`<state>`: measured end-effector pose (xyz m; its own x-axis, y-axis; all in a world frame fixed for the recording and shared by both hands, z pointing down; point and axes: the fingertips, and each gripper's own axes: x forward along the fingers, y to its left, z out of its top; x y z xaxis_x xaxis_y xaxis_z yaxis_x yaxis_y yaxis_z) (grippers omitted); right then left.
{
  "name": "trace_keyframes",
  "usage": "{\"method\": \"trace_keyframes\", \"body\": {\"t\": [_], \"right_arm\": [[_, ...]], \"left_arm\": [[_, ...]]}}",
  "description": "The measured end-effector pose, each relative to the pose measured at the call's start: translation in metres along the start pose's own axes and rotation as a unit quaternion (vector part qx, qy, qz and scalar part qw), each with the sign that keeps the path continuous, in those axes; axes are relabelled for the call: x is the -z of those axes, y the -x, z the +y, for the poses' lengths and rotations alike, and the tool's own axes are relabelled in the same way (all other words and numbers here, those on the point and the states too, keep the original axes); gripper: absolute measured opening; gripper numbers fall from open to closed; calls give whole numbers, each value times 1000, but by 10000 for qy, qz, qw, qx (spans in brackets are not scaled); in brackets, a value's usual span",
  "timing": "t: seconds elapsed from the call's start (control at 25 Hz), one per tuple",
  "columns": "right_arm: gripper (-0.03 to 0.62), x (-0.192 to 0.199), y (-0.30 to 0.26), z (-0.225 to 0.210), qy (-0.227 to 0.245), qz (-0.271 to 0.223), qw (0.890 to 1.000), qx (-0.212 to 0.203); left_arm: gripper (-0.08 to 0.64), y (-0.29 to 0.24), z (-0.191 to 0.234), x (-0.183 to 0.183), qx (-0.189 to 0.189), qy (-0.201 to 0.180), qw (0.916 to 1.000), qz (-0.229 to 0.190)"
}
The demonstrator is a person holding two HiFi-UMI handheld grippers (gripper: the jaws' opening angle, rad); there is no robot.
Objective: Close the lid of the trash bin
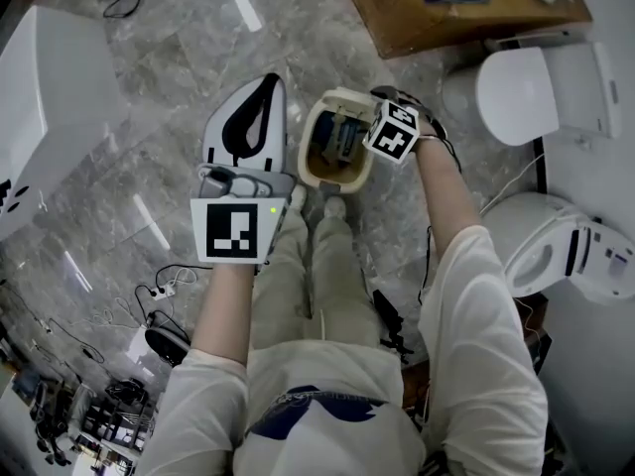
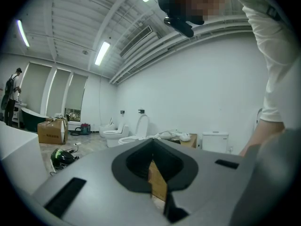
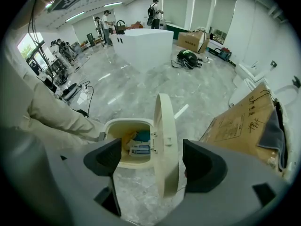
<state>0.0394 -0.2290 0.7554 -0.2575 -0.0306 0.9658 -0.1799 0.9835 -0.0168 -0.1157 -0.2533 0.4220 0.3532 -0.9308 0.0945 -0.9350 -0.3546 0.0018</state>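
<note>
The trash bin (image 3: 113, 126) stands open on the floor (image 3: 141, 86), its lid (image 3: 165, 145) upright. The lid looks like light, stiff plastic, best nudged over at its free top edge. The right gripper (image 3: 153, 163) has its fingers wide apart astride the lid, while those of the left gripper (image 2: 153, 175) are together.

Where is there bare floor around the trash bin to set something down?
Bare marble floor lies left of the trash bin, up to the white fixture, and beyond the bin toward the wooden board. Crowded: cables at the head view's lower left, toilets on the right.
</note>
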Motion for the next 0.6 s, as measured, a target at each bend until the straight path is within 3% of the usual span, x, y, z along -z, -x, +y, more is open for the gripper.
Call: {"method": "trace_keyframes", "body": {"t": [0.6], "right_arm": [[386,2,-6,28,72,-125,9998,-150]], "left_arm": [[-1,-10,-5,2,57,-60,10000,-19]]}}
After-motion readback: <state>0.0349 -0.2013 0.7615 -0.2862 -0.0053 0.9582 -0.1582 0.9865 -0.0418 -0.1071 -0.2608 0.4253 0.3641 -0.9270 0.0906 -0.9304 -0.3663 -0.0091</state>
